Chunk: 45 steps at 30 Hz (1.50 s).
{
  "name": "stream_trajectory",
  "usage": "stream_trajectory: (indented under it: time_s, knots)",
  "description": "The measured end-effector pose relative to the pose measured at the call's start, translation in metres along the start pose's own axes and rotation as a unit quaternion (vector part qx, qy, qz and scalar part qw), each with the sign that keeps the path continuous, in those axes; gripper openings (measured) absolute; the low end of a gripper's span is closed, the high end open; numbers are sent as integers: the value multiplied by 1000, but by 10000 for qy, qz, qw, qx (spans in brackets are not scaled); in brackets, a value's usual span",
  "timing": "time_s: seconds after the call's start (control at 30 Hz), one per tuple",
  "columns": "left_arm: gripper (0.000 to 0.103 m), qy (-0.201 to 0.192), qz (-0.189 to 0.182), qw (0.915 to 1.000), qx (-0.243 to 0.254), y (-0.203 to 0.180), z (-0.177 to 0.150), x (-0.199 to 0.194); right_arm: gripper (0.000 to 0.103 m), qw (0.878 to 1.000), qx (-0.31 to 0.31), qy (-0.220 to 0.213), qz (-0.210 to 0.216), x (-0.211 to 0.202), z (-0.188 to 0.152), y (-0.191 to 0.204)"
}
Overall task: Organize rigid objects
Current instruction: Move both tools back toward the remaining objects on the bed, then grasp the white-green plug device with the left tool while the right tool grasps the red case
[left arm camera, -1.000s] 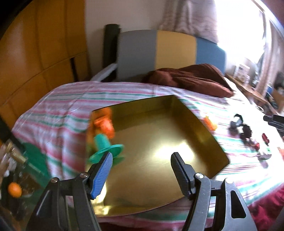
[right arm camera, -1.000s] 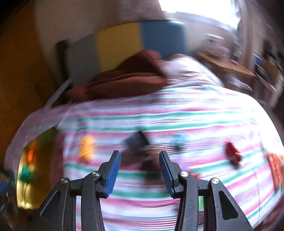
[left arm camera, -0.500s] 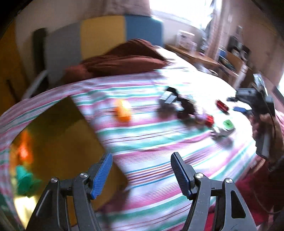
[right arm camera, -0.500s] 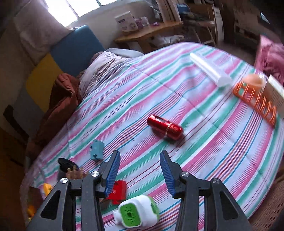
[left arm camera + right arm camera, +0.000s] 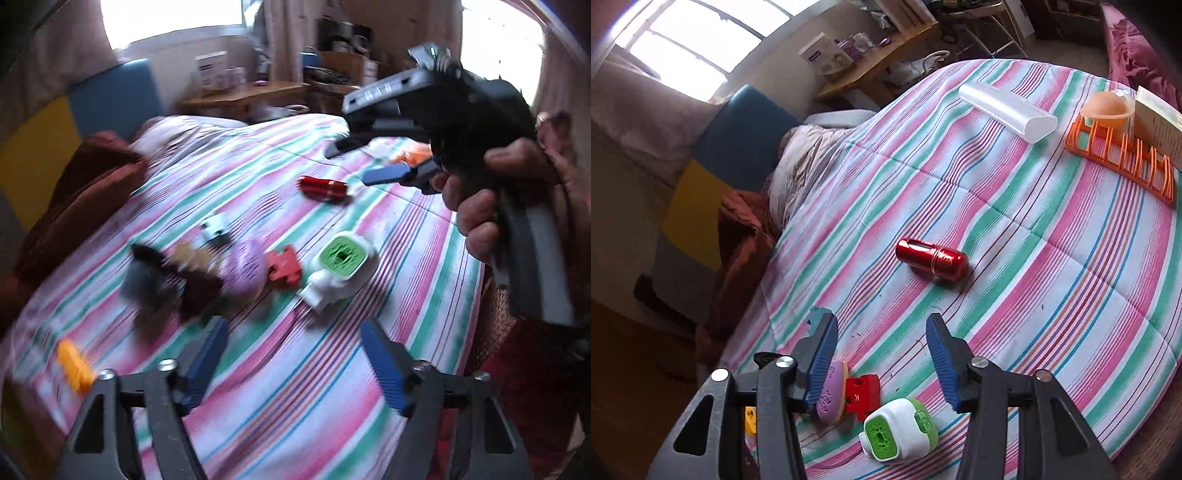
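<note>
Small rigid objects lie on a striped bedspread. A red metal capsule [image 5: 932,259] lies ahead of my open, empty right gripper [image 5: 882,341]; it also shows in the left wrist view [image 5: 323,187]. A white and green device [image 5: 899,430], a red piece [image 5: 862,392] and a purple oval piece [image 5: 831,393] lie below the right gripper. My left gripper [image 5: 293,341] is open and empty, just short of the white and green device [image 5: 340,267], the red piece [image 5: 283,266], the purple piece [image 5: 246,266] and blurred dark objects [image 5: 162,280]. An orange piece [image 5: 74,363] lies at left.
My right gripper [image 5: 384,162] is held in a hand at the right of the left wrist view. A white tube [image 5: 1006,110] and an orange rack [image 5: 1123,158] with a peach bowl [image 5: 1106,107] sit at the far right. A brown blanket [image 5: 742,236] lies at the headboard.
The left gripper has swung right, away from the gold tray, and now faces the cluster of objects. The right gripper has swung right and now faces the red capsule. Both stay open.
</note>
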<state>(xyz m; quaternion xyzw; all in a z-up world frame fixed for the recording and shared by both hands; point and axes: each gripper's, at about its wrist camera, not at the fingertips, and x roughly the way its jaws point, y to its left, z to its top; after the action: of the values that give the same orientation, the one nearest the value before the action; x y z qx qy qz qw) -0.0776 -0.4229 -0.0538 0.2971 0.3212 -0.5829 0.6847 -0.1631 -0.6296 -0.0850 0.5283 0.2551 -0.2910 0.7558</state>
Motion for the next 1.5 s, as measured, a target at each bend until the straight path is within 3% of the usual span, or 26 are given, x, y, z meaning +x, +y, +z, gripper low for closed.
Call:
stream_trajectory:
  time_s: [0.13, 0.27, 0.4, 0.43, 0.53, 0.6, 0.7, 0.9, 1.13, 1.33, 1.5]
  knots:
    - [91, -1, -56, 9986, 528, -18, 21, 25, 51, 9996, 270, -77, 86, -5, 6, -11]
    - [91, 33, -50, 9950, 996, -33, 35, 50, 52, 9972, 682, -277, 92, -13, 11, -27]
    - [91, 147, -171, 9939, 1077, -38, 46, 78, 52, 9929, 1051, -550, 43, -22, 14, -41]
    - [89, 157, -203, 9939, 1069, -39, 47, 83, 52, 9919, 1123, -584, 32, -23, 14, -44]
    - [59, 349, -417, 9934, 1015, -44, 50, 97, 53, 9906, 1253, -553, 67, -23, 16, -49]
    - [59, 219, -383, 9947, 931, -43, 46, 93, 53, 9910, 1243, -480, 90, -20, 15, -49]
    - [59, 208, -502, 9969, 575, -36, 35, 75, 53, 9928, 1135, -383, 74, -17, 15, -47]
    - [58, 213, -104, 9994, -262, -9, -12, 25, 53, 9969, 787, 22, 44, 0, 10, -32]
    - [58, 393, 72, 9828, -1801, 39, -87, -18, 53, 9974, 466, 530, -133, 21, 1, -21]
    - [58, 362, 195, 9765, -2117, 43, -108, -40, 53, 9933, 237, 1027, -472, 47, -8, -12]
    - [58, 249, 296, 9775, -2073, 42, -110, -37, 53, 9875, 3, 1308, -876, 66, -14, -8]
